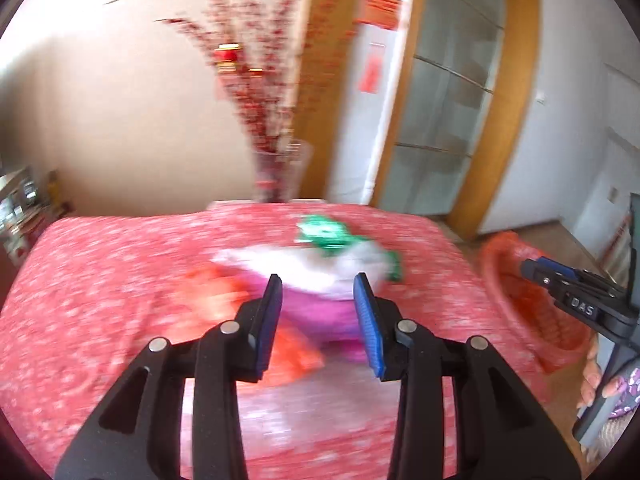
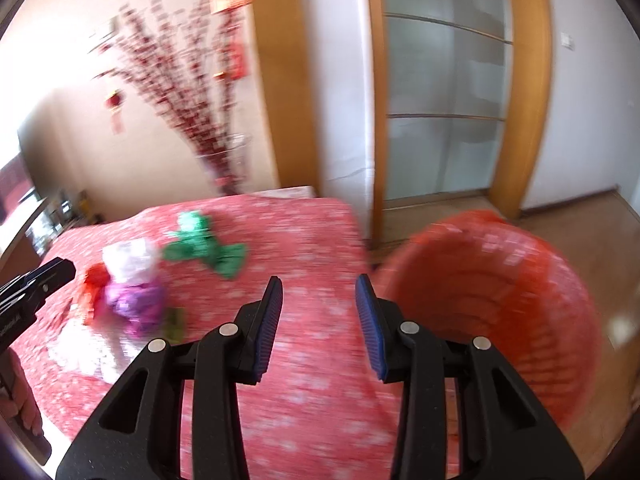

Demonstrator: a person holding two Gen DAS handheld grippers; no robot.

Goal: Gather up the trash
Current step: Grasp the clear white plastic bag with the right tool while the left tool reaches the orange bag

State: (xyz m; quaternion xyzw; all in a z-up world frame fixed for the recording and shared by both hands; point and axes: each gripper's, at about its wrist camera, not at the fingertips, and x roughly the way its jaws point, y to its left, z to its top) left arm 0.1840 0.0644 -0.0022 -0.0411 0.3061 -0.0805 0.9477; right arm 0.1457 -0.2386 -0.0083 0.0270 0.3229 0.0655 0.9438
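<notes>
A blurred heap of crumpled trash lies on the red flowered tablecloth (image 1: 100, 280): a green wrapper (image 1: 324, 234), a white wad (image 1: 296, 266), a purple piece (image 1: 316, 314) and an orange-red piece (image 1: 216, 292). My left gripper (image 1: 318, 276) hovers just short of the heap, open, with nothing pressed between its blue pads. The right wrist view shows the same green wrapper (image 2: 204, 248), white wad (image 2: 130, 260) and purple piece (image 2: 138, 302) off to the left. My right gripper (image 2: 318, 280) stands open over the cloth, beside the red mesh basket (image 2: 500, 300).
The basket (image 1: 528, 308) sits off the table's right edge, above the wooden floor (image 2: 580, 232). A vase of red blossom branches (image 1: 276, 168) stands at the table's far edge. A glass sliding door (image 2: 444, 120) is behind. A hand (image 1: 596, 376) holds the right gripper's handle.
</notes>
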